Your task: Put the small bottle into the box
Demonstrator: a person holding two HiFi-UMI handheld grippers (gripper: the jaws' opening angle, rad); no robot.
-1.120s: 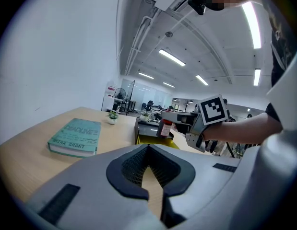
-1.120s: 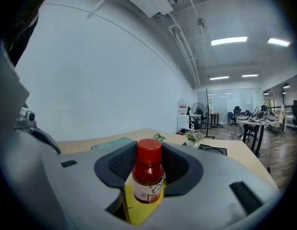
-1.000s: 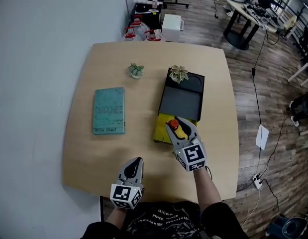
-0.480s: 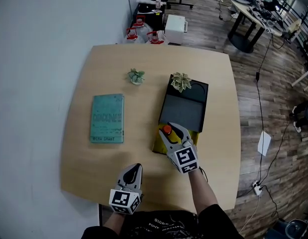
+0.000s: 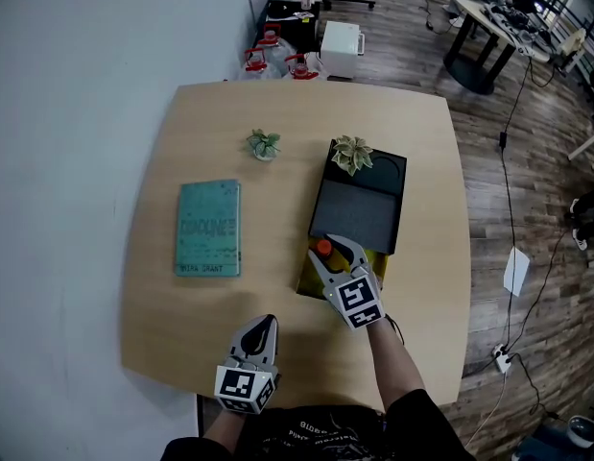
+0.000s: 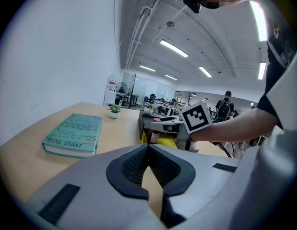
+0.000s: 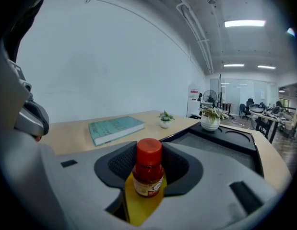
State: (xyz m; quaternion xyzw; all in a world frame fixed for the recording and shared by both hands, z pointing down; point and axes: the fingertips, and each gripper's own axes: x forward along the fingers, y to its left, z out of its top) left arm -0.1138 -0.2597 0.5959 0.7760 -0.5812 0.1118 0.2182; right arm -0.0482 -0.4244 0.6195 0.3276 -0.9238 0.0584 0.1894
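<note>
Wooden table (image 5: 181, 334) fills mid-frame. At centre, the right gripper (image 5: 331, 252) is clamped on the small bottle (image 7: 148, 172), upright over the yellow near end of the box (image 5: 358, 211). The left gripper (image 5: 263, 327) rests closed and empty, lower centre. Releasing too high could topple the bottle against the black lid's edge. Bare tabletop lies left, toward the book (image 5: 209, 228).

I log: surface (image 5: 172, 334), pale matt wood grain; small bottle (image 7: 148, 176), glossy, smooth red plastic cap; box (image 5: 354, 214), matt black; book (image 5: 208, 228), matt teal cover.
</note>
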